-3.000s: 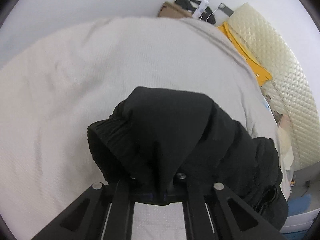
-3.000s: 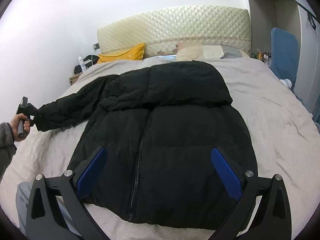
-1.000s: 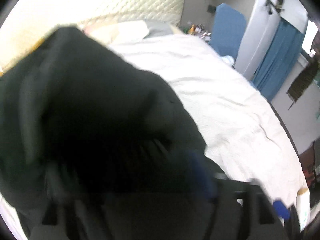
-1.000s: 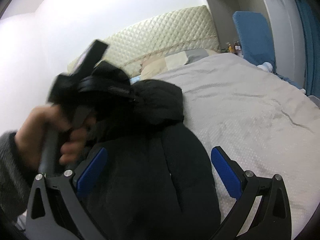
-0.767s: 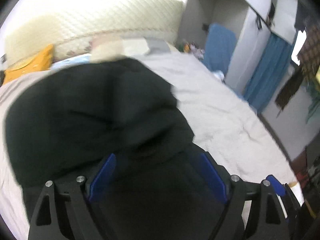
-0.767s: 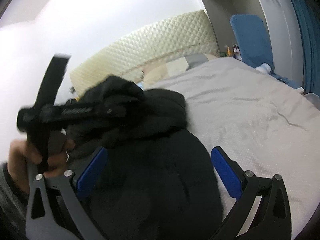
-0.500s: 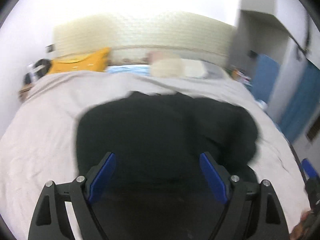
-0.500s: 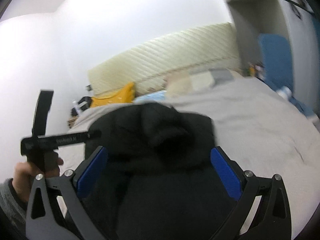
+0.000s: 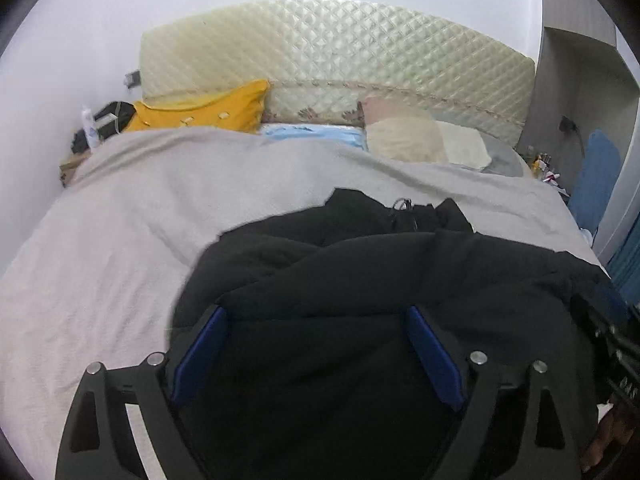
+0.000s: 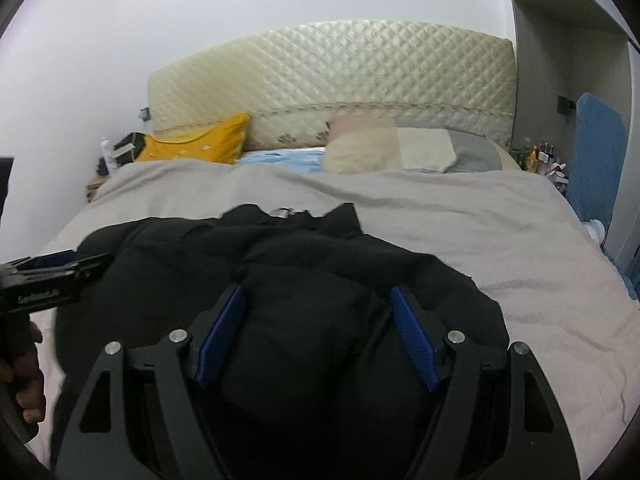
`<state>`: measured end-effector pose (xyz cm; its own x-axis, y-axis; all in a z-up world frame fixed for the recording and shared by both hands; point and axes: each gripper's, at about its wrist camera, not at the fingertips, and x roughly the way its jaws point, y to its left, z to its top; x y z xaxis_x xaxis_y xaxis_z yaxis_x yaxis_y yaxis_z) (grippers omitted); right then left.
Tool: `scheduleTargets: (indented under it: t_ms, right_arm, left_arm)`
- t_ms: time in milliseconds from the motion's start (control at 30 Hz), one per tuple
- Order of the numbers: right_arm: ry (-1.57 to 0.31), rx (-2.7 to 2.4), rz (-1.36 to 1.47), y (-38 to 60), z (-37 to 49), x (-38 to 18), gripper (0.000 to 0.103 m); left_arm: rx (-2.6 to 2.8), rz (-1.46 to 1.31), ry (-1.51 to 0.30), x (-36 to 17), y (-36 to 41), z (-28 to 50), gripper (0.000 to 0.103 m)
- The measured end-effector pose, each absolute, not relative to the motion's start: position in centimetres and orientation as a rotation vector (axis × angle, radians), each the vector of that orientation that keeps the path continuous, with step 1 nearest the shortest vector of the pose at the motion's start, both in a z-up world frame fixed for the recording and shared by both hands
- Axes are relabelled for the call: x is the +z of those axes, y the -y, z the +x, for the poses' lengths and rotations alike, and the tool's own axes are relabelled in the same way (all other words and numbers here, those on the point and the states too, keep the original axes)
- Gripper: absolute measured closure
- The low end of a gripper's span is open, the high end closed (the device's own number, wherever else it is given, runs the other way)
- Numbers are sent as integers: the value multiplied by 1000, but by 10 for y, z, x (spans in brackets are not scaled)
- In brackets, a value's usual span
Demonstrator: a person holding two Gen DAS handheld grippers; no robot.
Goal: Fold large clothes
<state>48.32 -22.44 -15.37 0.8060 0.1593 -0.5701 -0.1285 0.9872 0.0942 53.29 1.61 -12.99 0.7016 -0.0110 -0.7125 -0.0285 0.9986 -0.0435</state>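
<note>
Both my tongs hover over one black jacket on a bed.

My left tongs stand wide apart, holding nothing. My right tongs are spread too, straddling a puffy fold without pinching it. The single black jacket lies directly under and ahead of both, bunched, its long axis seemingly running away toward the headboard, collar farthest. The right tongs seem nearer the fabric. It rests on the grey bedspread. One yellow pillow.
</note>
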Motion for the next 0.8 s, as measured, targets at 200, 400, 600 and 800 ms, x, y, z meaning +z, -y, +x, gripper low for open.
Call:
scheduleTargets:
  t_ms: [200, 400, 600, 800]
  right_arm:
    - [-661, 180, 20, 230, 512, -183, 23]
    - [-709, 207, 45, 236, 526, -208, 22]
    - [-699, 211, 64, 238, 534, -230, 21]
    - [-706, 217, 72, 238, 544, -245, 20]
  left_arm:
    - [10, -3, -798, -164, -1, 554, 8]
    - [22, 46, -789, -192, 11, 564, 6]
    - [28, 61, -771, -212, 16, 569, 4]
    - [53, 86, -762, -222, 22, 572, 3]
